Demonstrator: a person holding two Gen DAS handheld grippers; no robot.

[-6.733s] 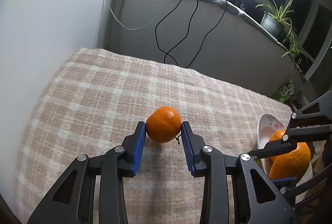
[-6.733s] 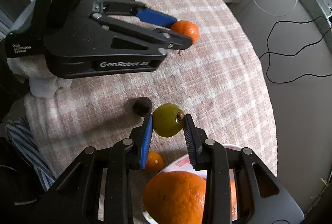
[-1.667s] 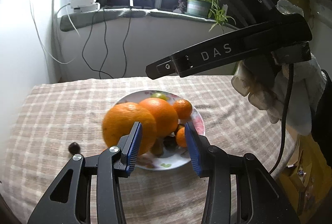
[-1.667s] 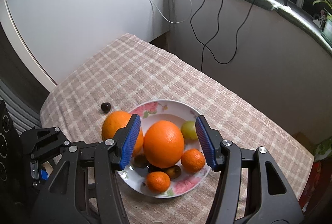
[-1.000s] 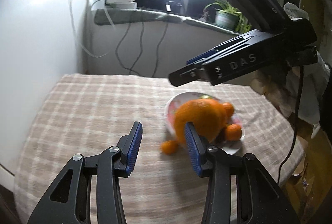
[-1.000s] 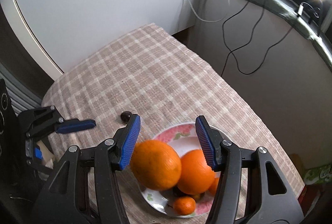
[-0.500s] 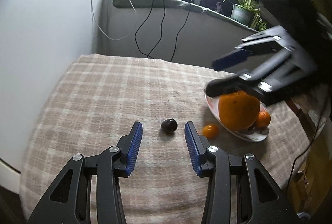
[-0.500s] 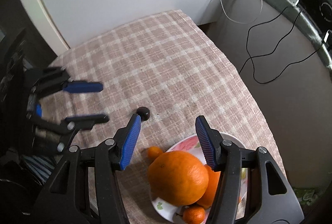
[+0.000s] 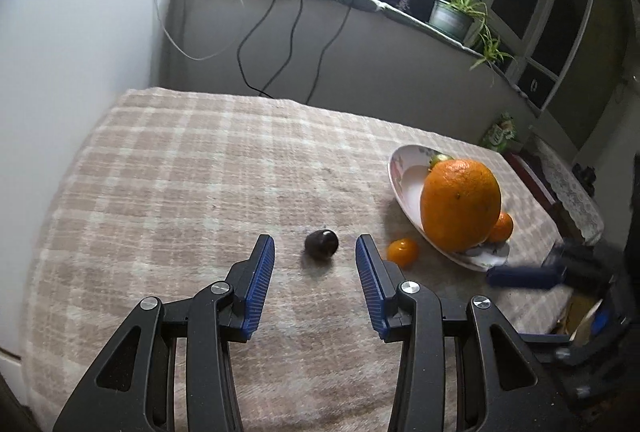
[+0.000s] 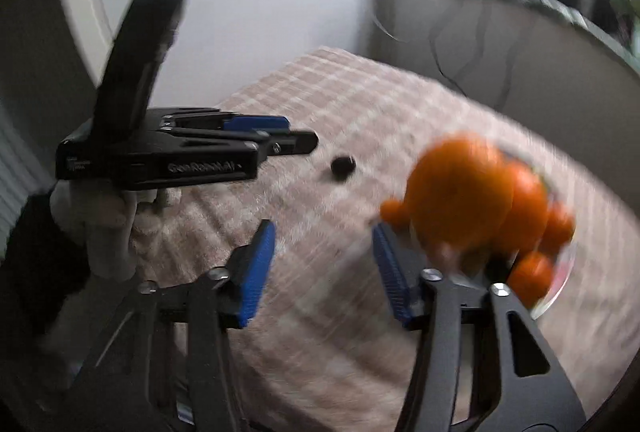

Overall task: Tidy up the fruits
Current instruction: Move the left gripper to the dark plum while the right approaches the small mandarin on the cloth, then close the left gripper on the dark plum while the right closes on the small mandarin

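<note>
The tabletop (image 9: 168, 167) is carrying a plate (image 9: 404, 171) of oranges near its right edge. Left tongs (image 9: 315, 264) are gaping empty just short of a dark fruit (image 9: 321, 243). Right tongs (image 10: 323, 264), blurred, are closing on nothing. Only the left view is showing the small orange (image 9: 403, 252) clearly.

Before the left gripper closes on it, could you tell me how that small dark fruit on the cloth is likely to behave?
The small dark fruit looks rounded and glossy, so it may roll or slip if one pad touches first. It sits centred ahead of the left gripper, whose jaws stand open, so a square pinch seems feasible. The checked cloth should damp rolling somewhat.
</note>
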